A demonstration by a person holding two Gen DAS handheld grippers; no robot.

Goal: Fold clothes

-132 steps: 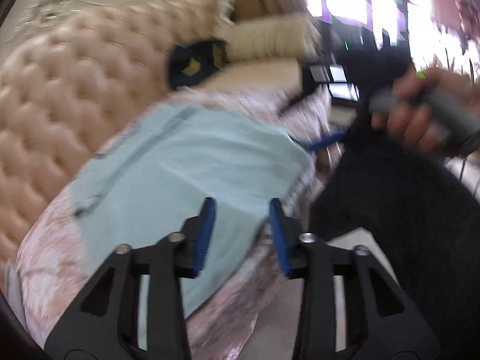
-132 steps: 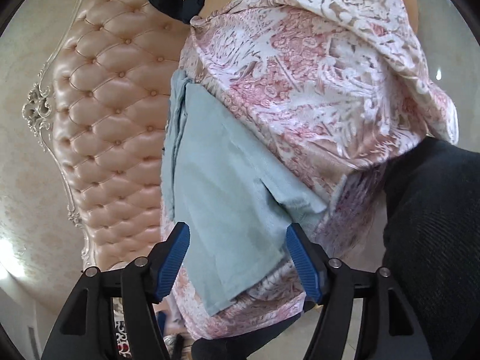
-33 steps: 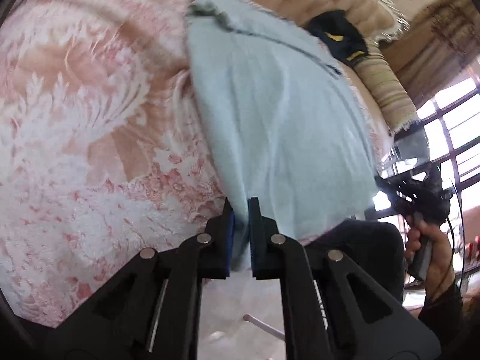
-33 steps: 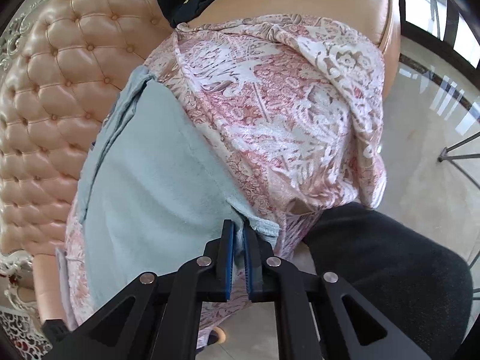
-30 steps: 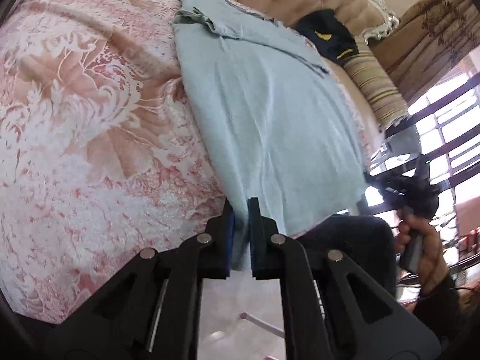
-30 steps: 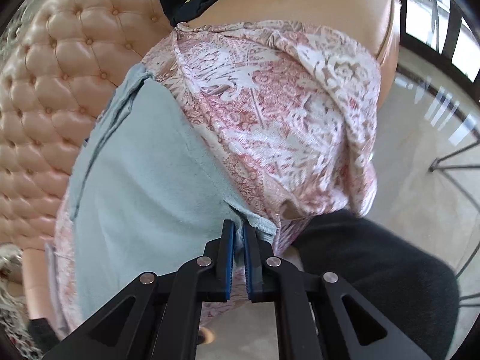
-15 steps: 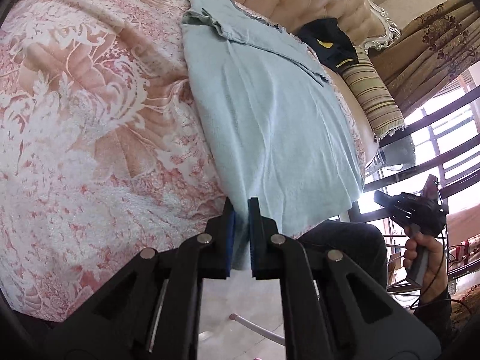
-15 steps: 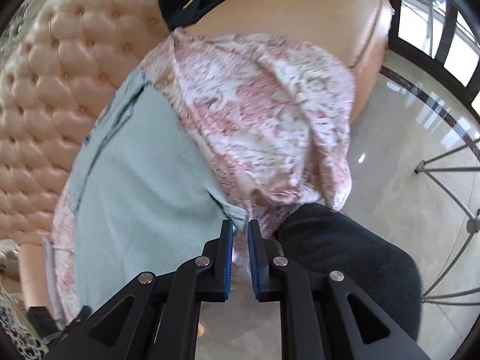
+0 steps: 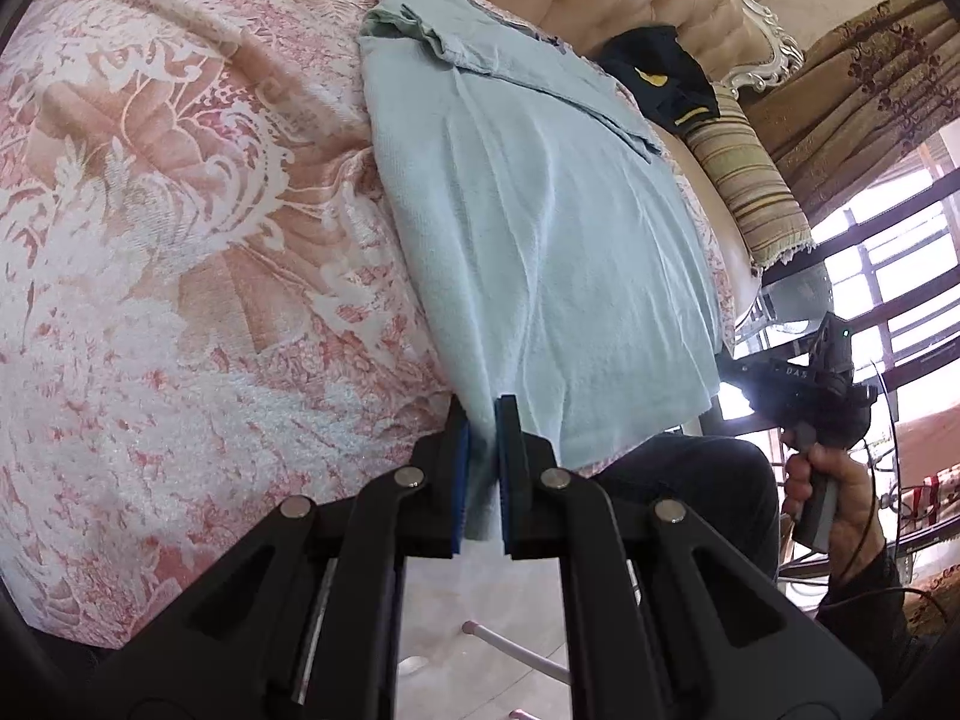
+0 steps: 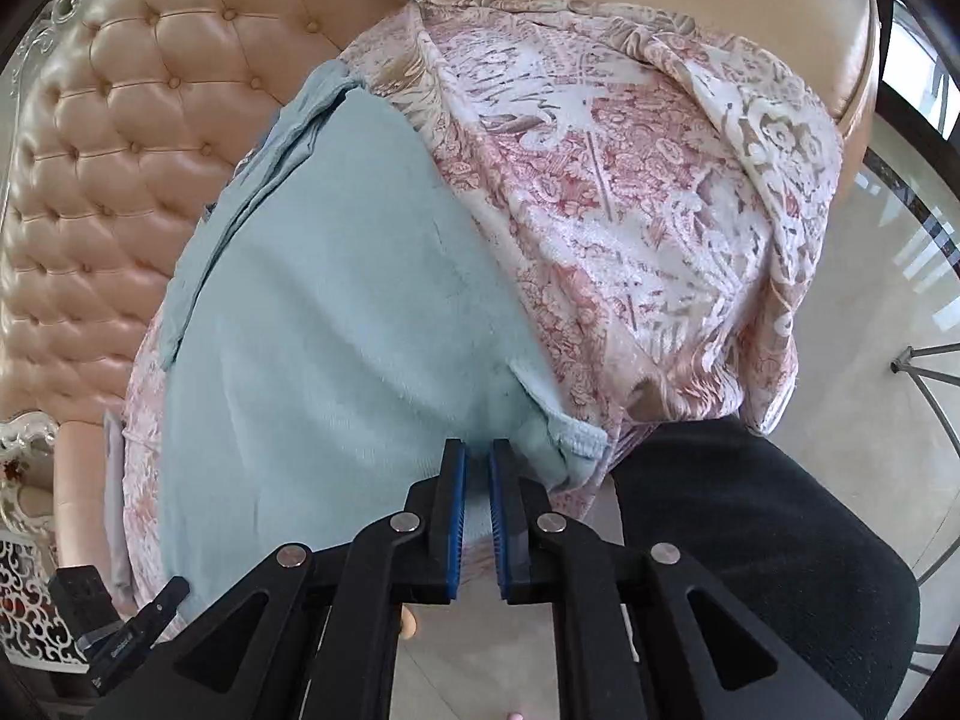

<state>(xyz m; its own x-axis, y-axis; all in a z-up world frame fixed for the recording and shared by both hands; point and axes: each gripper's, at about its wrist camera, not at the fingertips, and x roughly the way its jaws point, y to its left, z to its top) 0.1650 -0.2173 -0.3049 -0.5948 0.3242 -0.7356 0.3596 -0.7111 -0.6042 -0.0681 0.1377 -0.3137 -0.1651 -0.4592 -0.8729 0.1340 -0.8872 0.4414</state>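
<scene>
Gripping both near corners of the pale blue garment, where seconds ago my fingers were spread wide above it.

My left gripper and right gripper are now each clamped narrow on the hem at the sofa's front edge, so I judge the lift-and-fold toward the collar can start. Beyond them the garment lies flat on the pink floral cover, collar end near the tufted backrest, dark clothing farther off.

A home living room: tufted sofa with floral cover, heavy curtains, tiled floor.
</scene>
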